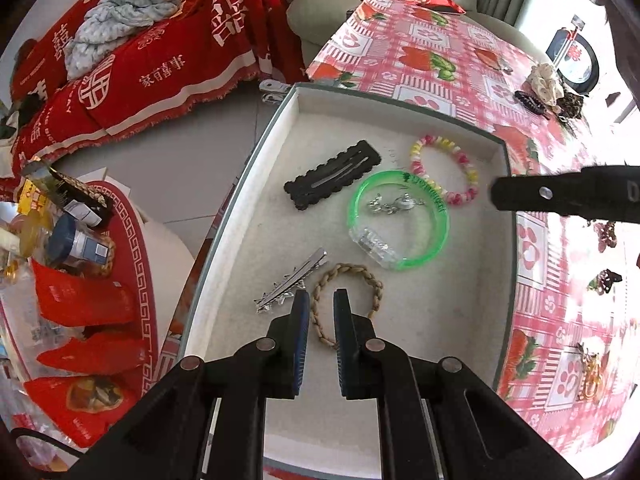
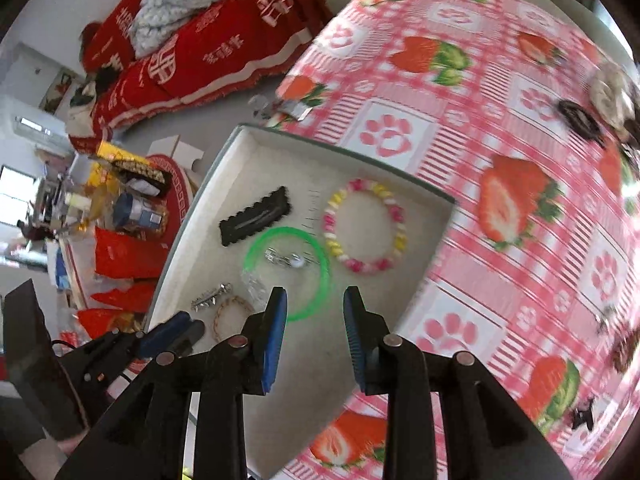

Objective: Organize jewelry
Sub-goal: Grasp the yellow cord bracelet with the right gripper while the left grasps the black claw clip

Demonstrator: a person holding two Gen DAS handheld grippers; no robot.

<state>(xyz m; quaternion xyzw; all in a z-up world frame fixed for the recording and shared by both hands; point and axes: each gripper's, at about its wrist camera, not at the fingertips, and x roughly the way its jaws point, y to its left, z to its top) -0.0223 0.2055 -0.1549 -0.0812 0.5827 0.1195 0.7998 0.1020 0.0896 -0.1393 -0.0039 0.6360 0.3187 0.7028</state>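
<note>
Both claws empty: left claw (image 1: 321, 300) slightly apart over braided bracelet (image 1: 347, 300) in tray (image 1: 400, 340); right claw (image 2: 315, 300) wide w/ green bangle (image 2: 290, 274) below. Risk: pads snag silver clip (image 1: 292, 280), flick it out.

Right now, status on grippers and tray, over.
Left gripper open, empty, over braided bracelet. Right gripper open, empty, above green bangle. Tray holds six pieces. More jewelry loose on the tablecloth.

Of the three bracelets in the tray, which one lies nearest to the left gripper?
The tan braided rope bracelet, right at the left gripper; the translucent green bangle and pink-yellow beaded bracelet lie farther.
</note>
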